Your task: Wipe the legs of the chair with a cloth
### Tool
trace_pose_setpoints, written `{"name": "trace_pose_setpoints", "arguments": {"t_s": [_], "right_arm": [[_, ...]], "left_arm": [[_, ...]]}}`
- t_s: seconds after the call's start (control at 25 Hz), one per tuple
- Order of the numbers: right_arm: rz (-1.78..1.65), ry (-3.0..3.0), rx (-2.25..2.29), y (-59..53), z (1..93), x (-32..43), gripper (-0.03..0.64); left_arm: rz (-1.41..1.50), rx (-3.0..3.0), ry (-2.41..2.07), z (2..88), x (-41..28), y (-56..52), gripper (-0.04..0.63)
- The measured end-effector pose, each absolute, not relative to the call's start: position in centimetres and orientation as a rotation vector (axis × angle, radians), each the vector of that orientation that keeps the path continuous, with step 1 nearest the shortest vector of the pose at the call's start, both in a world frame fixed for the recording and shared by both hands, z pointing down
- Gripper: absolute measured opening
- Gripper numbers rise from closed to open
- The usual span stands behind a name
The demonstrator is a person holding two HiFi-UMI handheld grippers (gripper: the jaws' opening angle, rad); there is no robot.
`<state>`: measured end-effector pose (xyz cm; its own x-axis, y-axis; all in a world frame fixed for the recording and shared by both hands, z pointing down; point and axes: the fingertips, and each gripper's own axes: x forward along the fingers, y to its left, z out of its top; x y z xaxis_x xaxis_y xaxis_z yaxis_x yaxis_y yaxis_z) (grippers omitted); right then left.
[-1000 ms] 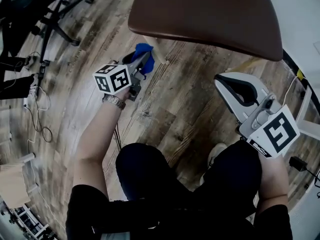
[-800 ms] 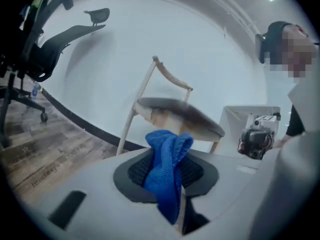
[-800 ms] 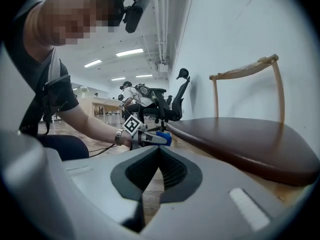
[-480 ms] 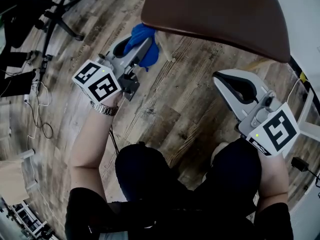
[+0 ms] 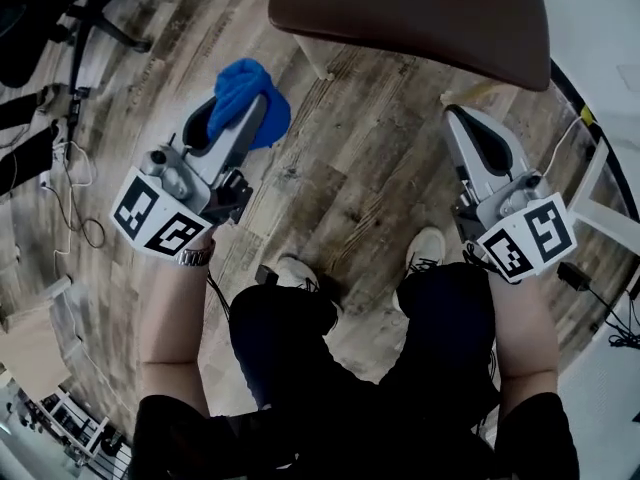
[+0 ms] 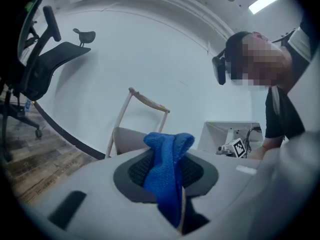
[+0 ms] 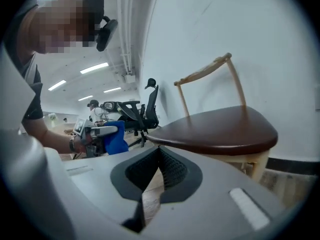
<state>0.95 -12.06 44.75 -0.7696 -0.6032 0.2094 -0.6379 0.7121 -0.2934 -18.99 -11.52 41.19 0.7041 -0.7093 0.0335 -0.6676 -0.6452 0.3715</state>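
Now gripping cloth in left claw, clear of leg, with right claw closed, empty. Best press cloth flat, stroke full leg length.

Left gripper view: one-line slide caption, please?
Left gripper shut on a bunched blue cloth, aimed at a brown-seated light wooden chair against a white wall.

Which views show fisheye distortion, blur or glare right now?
Head view: heavy fisheye, wooden floor planks bow, detail sharp. Left gripper view: dark vignetted corners, near blue cloth slightly soft. Right gripper view: same vignette, chair seat sharp, ceiling lights blown out.
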Motion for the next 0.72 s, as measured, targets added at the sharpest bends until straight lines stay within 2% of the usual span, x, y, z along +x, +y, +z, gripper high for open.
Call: {"name": "trace_pose_setpoints", "arguments": {"t_s": [0.16, 0.28, 0.44, 0.72], "right_arm": [[0.605, -2.687, 1.045, -9.3, 42.0, 2.9, 0.008], [0.677, -2.612, 1.085, -6.7, 37.5, 4.7, 0.008], [0.730, -2.560, 1.113, -3.5, 29.3, 4.9, 0.008], [0.720, -2.549, 1.120, 1.3, 13.2, 1.8, 0.008]], "left_arm": [[-0.041, 2.547, -1.102, 36.8, -18.8, -7.3, 0.086], [-0.075, 2.472, -1.125, 32.7, -19.0, -4.0, 0.086], [-0.116, 2.347, -1.134, 26.2, -20.4, -0.2, 0.086], [-0.027, 2.327, -1.090, 12.3, -21.8, 5.9, 0.087]]}}
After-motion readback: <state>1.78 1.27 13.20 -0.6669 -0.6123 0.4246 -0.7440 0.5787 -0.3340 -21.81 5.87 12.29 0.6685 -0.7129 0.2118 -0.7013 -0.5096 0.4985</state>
